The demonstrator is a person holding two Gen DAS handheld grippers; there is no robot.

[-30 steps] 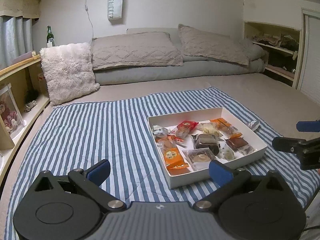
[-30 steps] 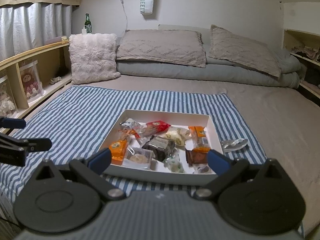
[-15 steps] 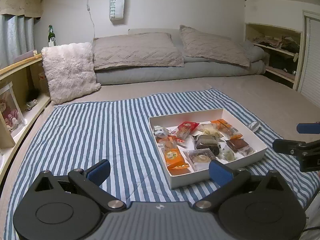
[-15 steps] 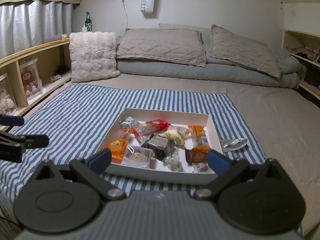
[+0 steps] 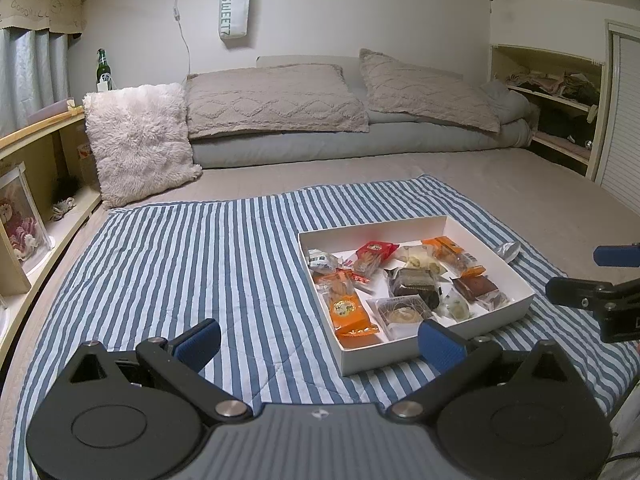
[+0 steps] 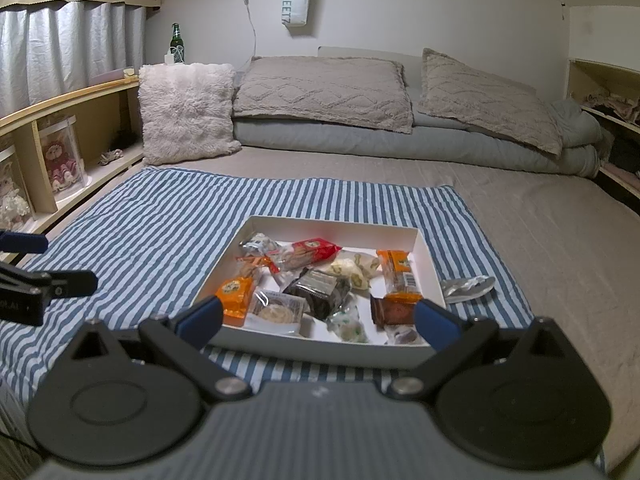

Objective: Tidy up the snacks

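Note:
A white shallow box [image 5: 434,346] [image 6: 324,350] lies on a blue-and-white striped blanket [image 5: 200,264] [image 6: 160,216] and holds several wrapped snacks. Among them are an orange packet [image 5: 349,309] [image 6: 236,295], a red packet [image 5: 372,254] [image 6: 308,252] and a dark brownie pack [image 5: 414,284] [image 6: 320,292]. A silver wrapper [image 6: 468,286] [image 5: 507,249] lies on the blanket just right of the box. My left gripper [image 5: 319,343] is open, left of and short of the box. My right gripper [image 6: 318,318] is open and empty over the box's near edge.
The blanket lies on a grey bed [image 6: 540,232] with a fluffy pink cushion [image 5: 140,140] and grey pillows [image 5: 276,100] at the back. Wooden shelving [image 6: 60,128] runs along the left; an open alcove [image 5: 548,104] is at the right. A green bottle [image 5: 103,68] stands at the back left.
Both grippers have shifted only slightly; the views have drifted a little and the box looks marginally closer. Jaws stay open and nothing was picked up.

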